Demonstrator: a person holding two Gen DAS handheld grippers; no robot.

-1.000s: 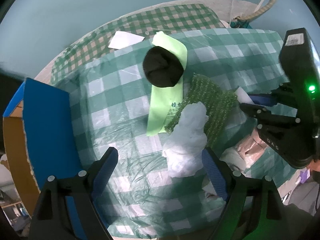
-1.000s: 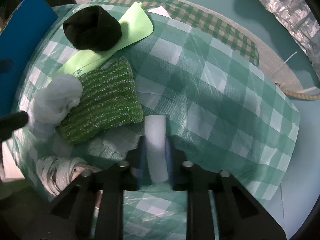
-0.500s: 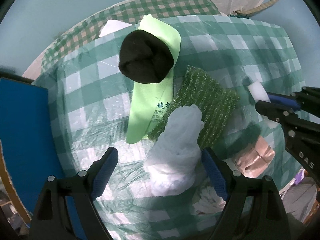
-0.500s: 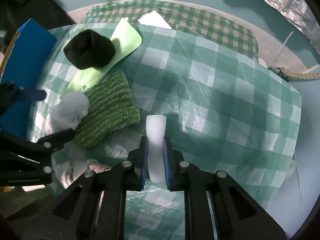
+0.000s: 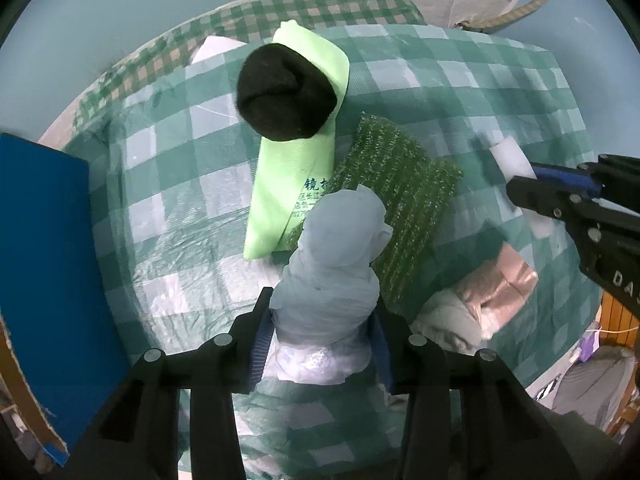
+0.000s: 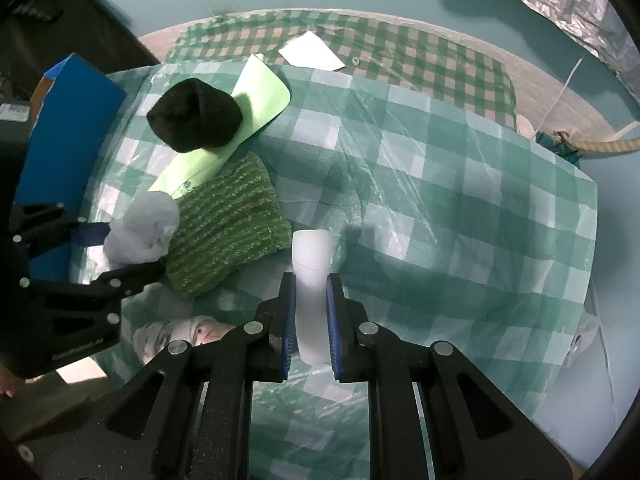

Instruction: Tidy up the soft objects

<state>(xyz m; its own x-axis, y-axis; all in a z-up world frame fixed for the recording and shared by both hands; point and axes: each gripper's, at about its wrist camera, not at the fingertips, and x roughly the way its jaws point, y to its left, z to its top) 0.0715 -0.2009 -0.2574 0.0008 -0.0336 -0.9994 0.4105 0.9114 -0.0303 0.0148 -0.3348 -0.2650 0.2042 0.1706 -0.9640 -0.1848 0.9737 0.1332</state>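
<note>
A crumpled white bundle (image 5: 332, 264) stands on the green checked cloth (image 5: 460, 88), leaning on a green knitted pad (image 5: 400, 196). My left gripper (image 5: 320, 336) points straight down with its jaws closing, and both blue pads are against the bundle's lower part. My right gripper (image 6: 311, 320) is shut on a white foam block (image 6: 312, 264), held just above the cloth to the right of the pad. In the left wrist view the right gripper (image 5: 520, 178) enters from the right with the block (image 5: 512, 160). A black rolled sock (image 5: 286, 96) lies on a light green cloth (image 5: 288, 192).
A blue box wall (image 5: 48, 272) stands at the left edge. A pink and white bundle (image 5: 496, 292) lies near the front right. A white sheet of paper (image 6: 312, 52) sits on the far brown-checked cloth. The left gripper (image 6: 128, 248) shows at the right wrist view's left.
The left jaws have come in from wide apart and now hold the white bundle between their pads. The right gripper has risen a little with the white block in it.
</note>
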